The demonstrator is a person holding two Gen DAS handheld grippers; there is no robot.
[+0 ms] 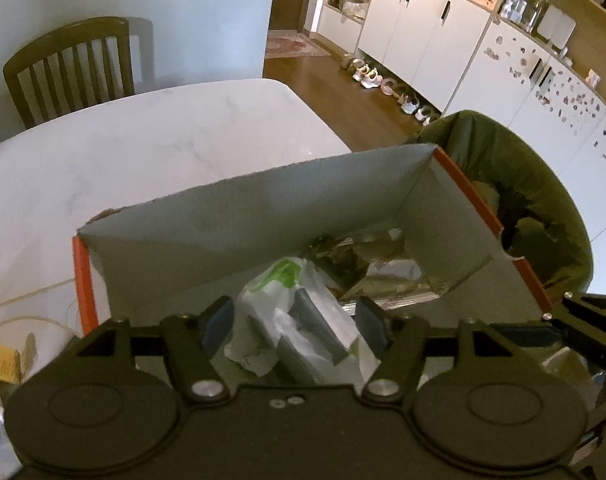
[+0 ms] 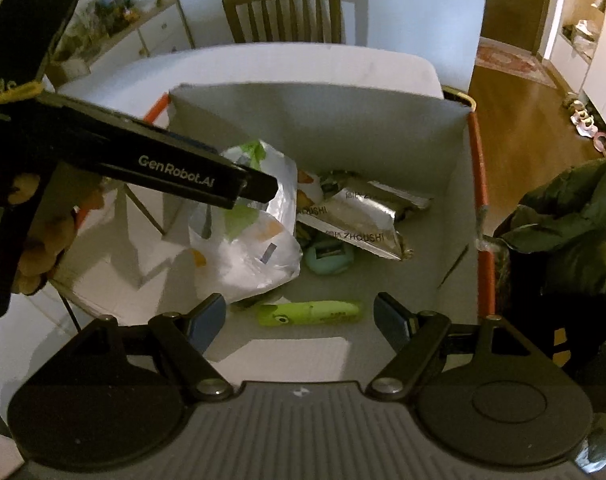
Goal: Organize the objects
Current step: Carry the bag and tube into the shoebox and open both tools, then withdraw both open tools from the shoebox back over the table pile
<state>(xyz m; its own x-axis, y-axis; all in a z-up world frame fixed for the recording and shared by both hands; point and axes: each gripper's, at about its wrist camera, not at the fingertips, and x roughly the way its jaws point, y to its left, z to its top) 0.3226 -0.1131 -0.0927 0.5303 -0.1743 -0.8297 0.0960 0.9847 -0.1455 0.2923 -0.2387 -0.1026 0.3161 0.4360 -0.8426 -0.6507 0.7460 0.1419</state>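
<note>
An open cardboard box (image 1: 239,216) with orange edges stands on the white marble table (image 1: 143,152); it also shows in the right wrist view (image 2: 323,120). My left gripper (image 1: 293,322) is over the box, its jaws spread around a white and green plastic bag (image 1: 295,320); it looks open. In the right wrist view the left gripper reaches in from the left above the bag (image 2: 247,248). My right gripper (image 2: 299,320) is open and empty above the box's near side. Inside lie silver snack packets (image 2: 363,216), a teal round object (image 2: 329,258) and a green tube (image 2: 311,313).
A dark green bag-lined bin (image 1: 515,184) stands right of the box (image 2: 563,240). A wooden chair (image 1: 71,64) is at the table's far side (image 2: 283,12). A yellow package (image 1: 1,364) lies at the left. White cabinets (image 1: 423,28) and shoes line the far wall.
</note>
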